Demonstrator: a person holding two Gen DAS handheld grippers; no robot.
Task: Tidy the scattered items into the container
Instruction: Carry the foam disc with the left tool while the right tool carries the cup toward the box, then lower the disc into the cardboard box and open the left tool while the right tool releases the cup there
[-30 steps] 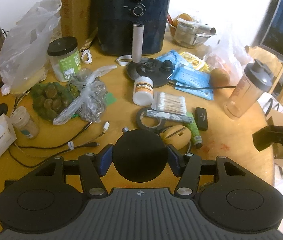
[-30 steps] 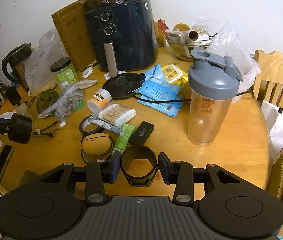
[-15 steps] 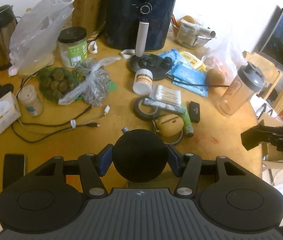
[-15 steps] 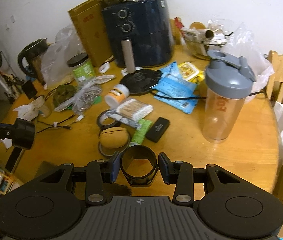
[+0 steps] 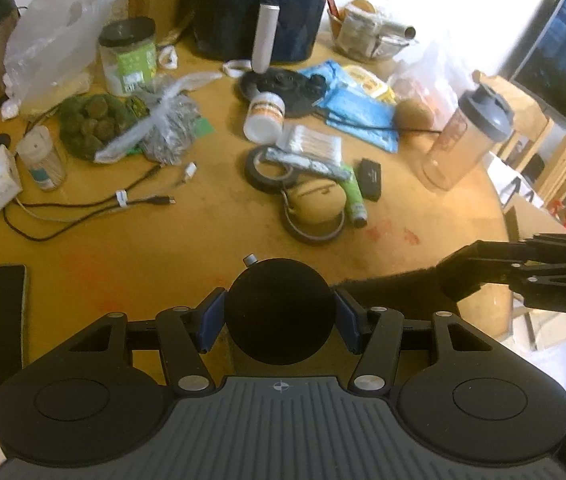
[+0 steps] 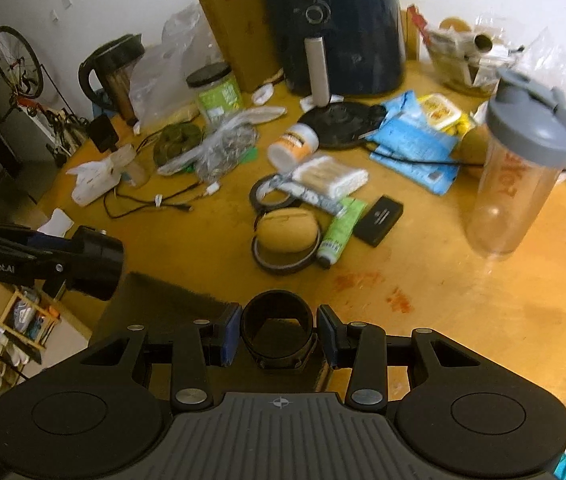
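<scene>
The left tongs point(image 5: 279, 312) are pinching a black round cylinder point(image 5: 279, 316) over the near edge of the round wooden counter point(image 5: 163, 256). A black open ring point(image 6: 277, 326) is sitting between the pads of the right tongs point(image 6: 277, 328); I cannot tell whether they are pressing it. A dark felt-like piece point(image 6: 155, 300) is lying at the near edge between the two; whether it is the container is unclear.

The scattered items are crowding the counter's middle: a tape roll point(image 5: 267, 168), a pack of cotton swabs point(image 5: 315, 146), a yellow case point(image 5: 315, 204), a green tube point(image 5: 353, 200), a small black box point(image 5: 370, 178) and a tipped white bottle point(image 5: 264, 116). A shaker bottle point(image 6: 519, 184) is standing near the right edge, cables point(image 5: 123, 200) and a phone point(image 5: 3, 320) are lying toward the left. An air fryer point(image 6: 339, 28) and a kettle point(image 6: 113, 68) are standing along the far edge. A bicycle point(image 6: 15, 60) is standing by the white wall.
</scene>
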